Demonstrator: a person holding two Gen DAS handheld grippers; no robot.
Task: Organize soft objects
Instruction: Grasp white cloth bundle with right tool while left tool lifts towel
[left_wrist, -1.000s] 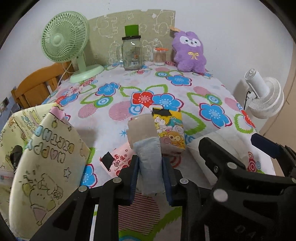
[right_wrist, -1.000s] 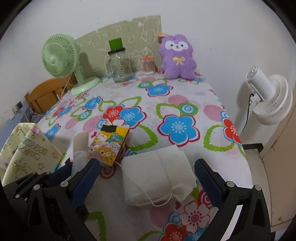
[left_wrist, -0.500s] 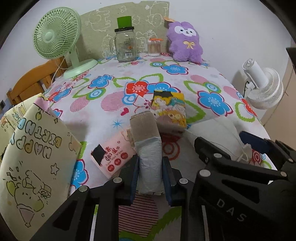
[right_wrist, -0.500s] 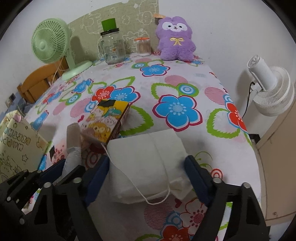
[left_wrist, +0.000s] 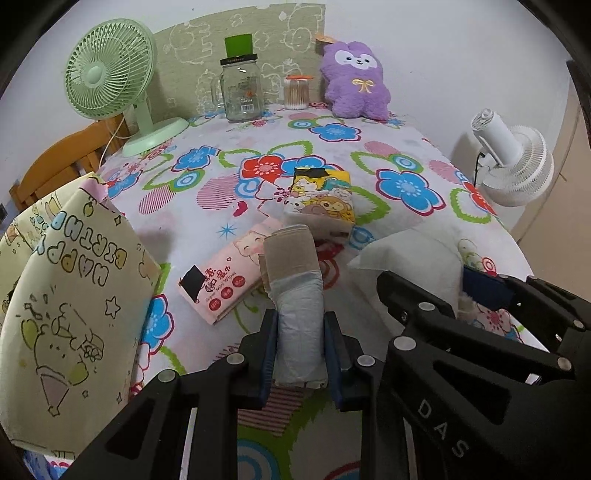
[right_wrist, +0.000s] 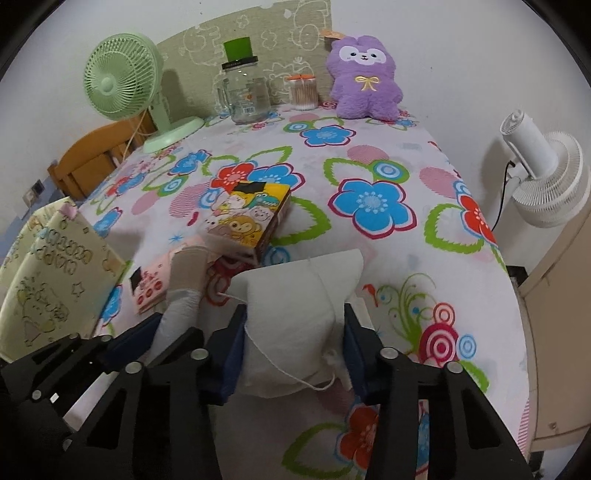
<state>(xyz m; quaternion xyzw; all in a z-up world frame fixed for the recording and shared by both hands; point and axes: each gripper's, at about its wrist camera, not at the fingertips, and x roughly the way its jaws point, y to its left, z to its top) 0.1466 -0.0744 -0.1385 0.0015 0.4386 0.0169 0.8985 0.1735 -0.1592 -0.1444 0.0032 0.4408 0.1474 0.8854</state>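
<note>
White drawstring pouch (right_wrist: 295, 314) at the near table edge now squeezed between the just-closing right gripper (right_wrist: 293, 350) pads, so looks ready to lift, while the left gripper (left_wrist: 300, 354) is clamped on a rolled grey-beige cloth (left_wrist: 297, 295).

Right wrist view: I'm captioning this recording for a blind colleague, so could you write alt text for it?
The right gripper has just been closing its jaws on a white cloth pouch lying on a flowered tablecloth. To its left, the left gripper grips a rolled grey sock; a cartoon tissue pack lies behind.
</note>
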